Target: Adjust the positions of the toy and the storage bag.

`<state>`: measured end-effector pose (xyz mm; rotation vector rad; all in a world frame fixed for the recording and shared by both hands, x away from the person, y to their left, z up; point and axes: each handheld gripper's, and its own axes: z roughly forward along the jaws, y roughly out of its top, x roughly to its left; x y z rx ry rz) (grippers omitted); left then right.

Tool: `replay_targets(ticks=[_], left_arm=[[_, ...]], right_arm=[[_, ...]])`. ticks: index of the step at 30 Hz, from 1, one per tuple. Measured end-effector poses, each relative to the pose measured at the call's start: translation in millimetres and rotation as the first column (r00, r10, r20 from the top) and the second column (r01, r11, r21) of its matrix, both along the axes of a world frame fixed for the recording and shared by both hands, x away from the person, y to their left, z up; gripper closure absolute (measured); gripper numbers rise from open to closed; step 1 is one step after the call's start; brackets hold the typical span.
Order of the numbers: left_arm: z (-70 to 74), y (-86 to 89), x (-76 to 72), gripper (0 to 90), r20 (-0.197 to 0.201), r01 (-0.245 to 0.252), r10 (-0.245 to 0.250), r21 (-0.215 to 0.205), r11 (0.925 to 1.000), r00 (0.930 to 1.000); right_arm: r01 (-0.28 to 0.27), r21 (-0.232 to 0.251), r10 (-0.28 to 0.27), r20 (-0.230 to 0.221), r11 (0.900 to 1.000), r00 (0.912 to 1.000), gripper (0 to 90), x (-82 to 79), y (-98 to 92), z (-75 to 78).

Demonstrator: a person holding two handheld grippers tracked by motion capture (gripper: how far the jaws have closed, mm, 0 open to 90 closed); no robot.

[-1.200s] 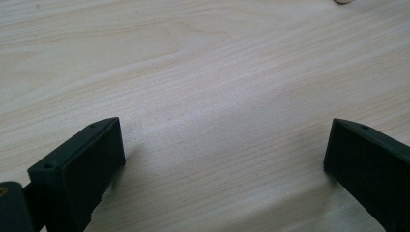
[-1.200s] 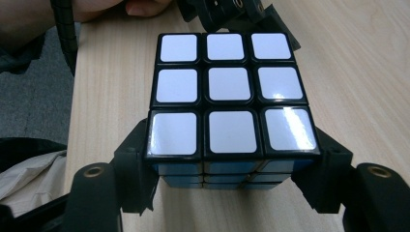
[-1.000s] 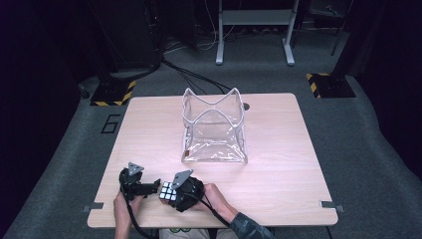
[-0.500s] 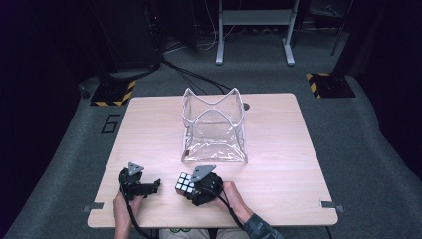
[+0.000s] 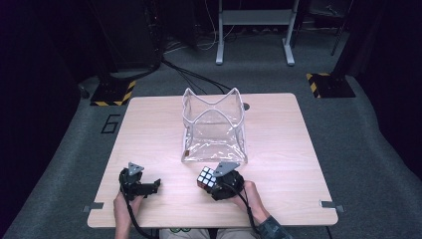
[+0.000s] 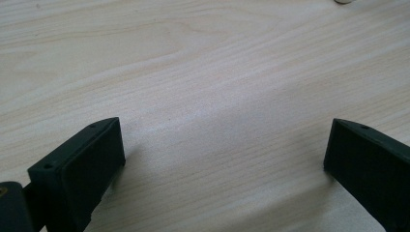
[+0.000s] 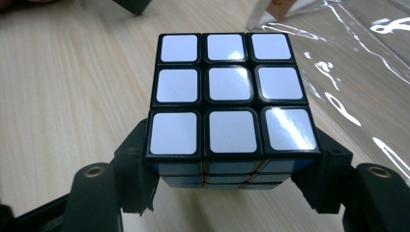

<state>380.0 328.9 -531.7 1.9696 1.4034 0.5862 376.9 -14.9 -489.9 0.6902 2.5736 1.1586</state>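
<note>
High view: I hold the cube [image 5: 206, 178] in my right gripper [image 5: 213, 180] near the front edge of the desk [image 5: 278, 144], just in front of the clear bag [image 5: 214, 127] and apart from it. The cube has no long axis; its edges sit turned against the desk's edges, one corner toward the bag, and the face I see is tiled white with a few darker tiles. Right gripper view: the cube [image 7: 227, 101] is pinched between the two black jaws of the right gripper [image 7: 232, 169], one jaw on each side face, pads pressed on its lower layer. The all-white face looks up at the camera, the blue face looks back toward me, and the cube runs straight out along the jaws, above the wood. The bag [image 7: 348, 63] lies to its right, its plastic creased and shining. High view: my left gripper [image 5: 149, 186] rests on the desk at front left, well apart from the cube, pointing right. Left gripper view: the left gripper [image 6: 217, 159] has its jaws spread wide, with bare desk [image 6: 203, 72] between them.
</note>
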Motion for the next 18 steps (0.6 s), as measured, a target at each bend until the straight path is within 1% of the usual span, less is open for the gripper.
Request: replay_targets(ticks=[7,9,10,15,18], left_arm=[[0.0,-0.1,0.0,0.8,0.001,-0.001,0.001,-0.001,1.0000,1.0000],[-0.1,0.0,0.2,0.8,0.002,0.000,0.000,0.001,1.0000,1.0000],[0.0,0.0,0.3,0.8,0.002,0.000,0.000,0.002,1.0000,1.0000],[0.0,0.0,0.3,0.8,0.002,0.000,0.000,0.002,1.0000,1.0000],[0.0,0.1,0.3,0.8,0.002,0.001,-0.001,0.002,1.0000,1.0000]], right_arm=[[0.036,-0.007,-0.036,-0.005,0.999,0.9993,33.3,0.9,-15.5,-6.1],[0.048,-0.008,-0.048,-0.019,0.999,0.9987,33.3,0.7,-17.7,-8.9],[0.045,-0.008,-0.046,-0.012,0.999,0.9989,33.3,1.6,-18.5,-10.7],[0.050,-0.023,-0.050,-0.024,0.998,0.9984,33.3,2.2,-19.6,-19.1],[0.054,-0.011,-0.054,-0.028,0.998,0.9981,33.3,2.2,-20.9,-21.3]])
